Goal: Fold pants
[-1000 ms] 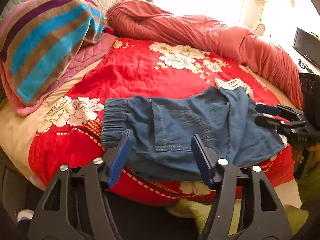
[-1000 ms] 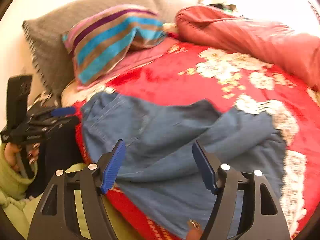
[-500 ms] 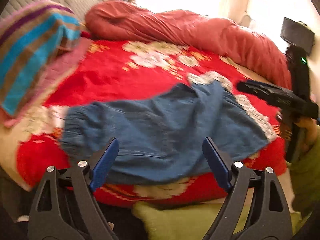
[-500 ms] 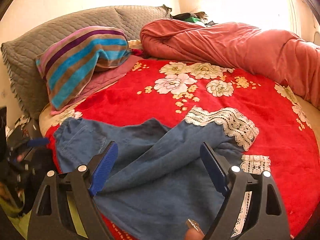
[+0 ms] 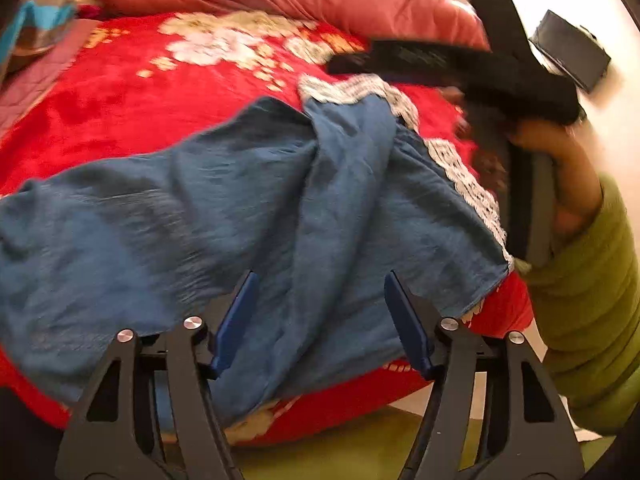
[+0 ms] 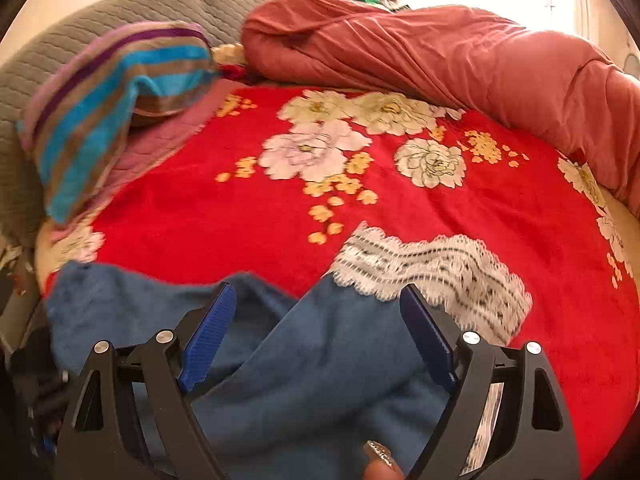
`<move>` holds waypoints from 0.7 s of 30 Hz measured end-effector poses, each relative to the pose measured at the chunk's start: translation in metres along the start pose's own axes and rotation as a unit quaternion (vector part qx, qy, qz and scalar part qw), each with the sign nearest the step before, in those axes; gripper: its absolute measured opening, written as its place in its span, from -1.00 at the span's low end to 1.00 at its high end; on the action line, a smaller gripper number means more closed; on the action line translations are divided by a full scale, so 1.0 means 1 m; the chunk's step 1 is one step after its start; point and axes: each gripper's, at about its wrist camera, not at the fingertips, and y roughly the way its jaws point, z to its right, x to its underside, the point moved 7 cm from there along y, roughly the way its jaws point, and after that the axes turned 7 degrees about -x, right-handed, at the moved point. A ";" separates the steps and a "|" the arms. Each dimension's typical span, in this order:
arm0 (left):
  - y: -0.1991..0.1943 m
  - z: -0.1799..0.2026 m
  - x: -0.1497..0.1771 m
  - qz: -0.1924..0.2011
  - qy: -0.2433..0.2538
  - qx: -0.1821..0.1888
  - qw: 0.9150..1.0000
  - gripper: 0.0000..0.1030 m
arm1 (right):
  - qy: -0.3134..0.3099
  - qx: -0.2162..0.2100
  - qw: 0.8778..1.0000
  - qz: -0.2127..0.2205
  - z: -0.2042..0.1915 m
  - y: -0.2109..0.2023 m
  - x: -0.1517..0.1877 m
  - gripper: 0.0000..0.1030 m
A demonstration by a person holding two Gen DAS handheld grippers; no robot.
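1. Hard to read: left wrist view is motion-blurred; my right gripper [image 5: 404,60] shows there only as a dark smear top right, held by my hand [image 5: 560,168] in a green sleeve [image 5: 592,304], jaws unreadable in that view. Pants [image 5: 224,216] waist end runs off frame left.
2. Right wrist view: lower part of pants [image 6: 320,368] hidden under the gripper body; a fingertip w/ glittery nail [image 6: 380,456] pokes in at bottom edge. Lace hem [image 6: 432,268] slightly blurred.
3. Vs 1 s ago: pants fill far more of both views, the striped pillow [image 6: 108,120] has slid toward the left edge in left view, and the right gripper is much nearer the left cam.
4. Left gripper [image 5: 320,312]: jaws apart but closing, blue pads over the near edge of the pants, fabric behind the gap, not pinched.
5. Right gripper [image 6: 320,332]: jaws wide apart, nothing clamped; one pant leg lies between pads, lace hem just beyond right pad.
6. Pants lie flat-ish, crumpled, on the red floral blanket [image 6: 400,208] at the near bed edge; pink duvet [image 6: 460,56] bunched at the far side.
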 end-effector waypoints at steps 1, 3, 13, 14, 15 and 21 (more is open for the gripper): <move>0.007 0.002 -0.001 -0.010 -0.009 0.013 1.000 0.10 | -0.002 0.009 1.000 -0.006 0.003 0.008 -0.002 0.61; 0.020 0.002 -0.004 -0.024 -0.026 0.028 0.999 0.10 | -0.004 0.025 0.999 -0.028 0.008 0.028 -0.004 0.61; 0.030 0.028 -0.006 -0.001 0.013 0.049 0.999 -0.78 | 0.039 0.066 0.995 -0.063 0.033 0.085 -0.011 0.56; 0.031 0.028 -0.003 0.000 0.018 0.044 0.999 -0.78 | 0.042 0.072 0.994 -0.065 0.037 0.088 -0.011 0.50; 0.031 0.028 -0.002 0.000 0.019 0.043 0.999 -0.78 | 0.043 0.081 0.994 -0.066 0.041 0.090 -0.010 0.27; 0.023 0.023 0.001 0.008 0.020 0.037 0.999 -0.78 | 0.056 0.069 0.996 -0.028 0.052 0.069 -0.017 -0.74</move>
